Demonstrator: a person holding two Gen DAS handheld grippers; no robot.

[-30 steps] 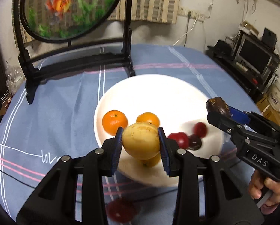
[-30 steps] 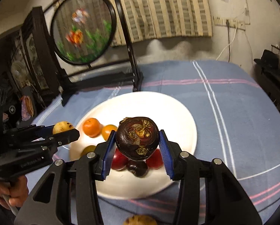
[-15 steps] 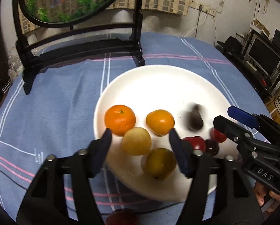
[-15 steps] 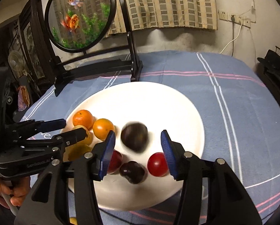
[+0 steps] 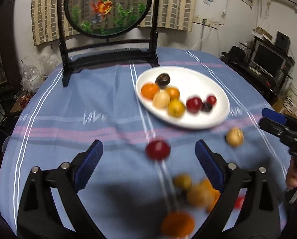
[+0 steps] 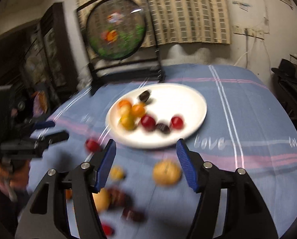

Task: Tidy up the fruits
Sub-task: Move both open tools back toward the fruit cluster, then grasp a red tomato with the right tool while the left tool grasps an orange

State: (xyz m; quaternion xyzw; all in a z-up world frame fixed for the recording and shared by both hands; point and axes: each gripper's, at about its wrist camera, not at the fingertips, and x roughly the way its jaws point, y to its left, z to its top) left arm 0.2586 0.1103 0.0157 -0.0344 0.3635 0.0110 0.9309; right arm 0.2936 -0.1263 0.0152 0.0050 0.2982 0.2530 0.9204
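A white plate (image 5: pixel 208 83) (image 6: pixel 190 99) on the blue cloth holds several fruits: oranges, a pale yellow fruit (image 5: pixel 161 99), red ones and a dark round fruit (image 5: pixel 163 79) (image 6: pixel 144 96). My left gripper (image 5: pixel 148 163) is open and empty above the cloth, with a loose red fruit (image 5: pixel 158 149) between its fingers. My right gripper (image 6: pixel 146 163) is open and empty, with a loose tan fruit (image 6: pixel 167 172) (image 5: pixel 234 137) between its fingers. More loose fruits (image 5: pixel 190 195) (image 6: pixel 112 197) lie blurred near the front edge.
A round goldfish screen on a black stand (image 5: pixel 108 53) (image 6: pixel 124 67) stands at the back of the table. A dark cabinet (image 6: pixel 49 55) is at the left and shelves with a monitor (image 5: pixel 267 59) at the right.
Both grippers opened and dropped their fruits on the plate: the pale yellow fruit from the left, the dark fruit from the right. Both then pulled back toward the front edge.
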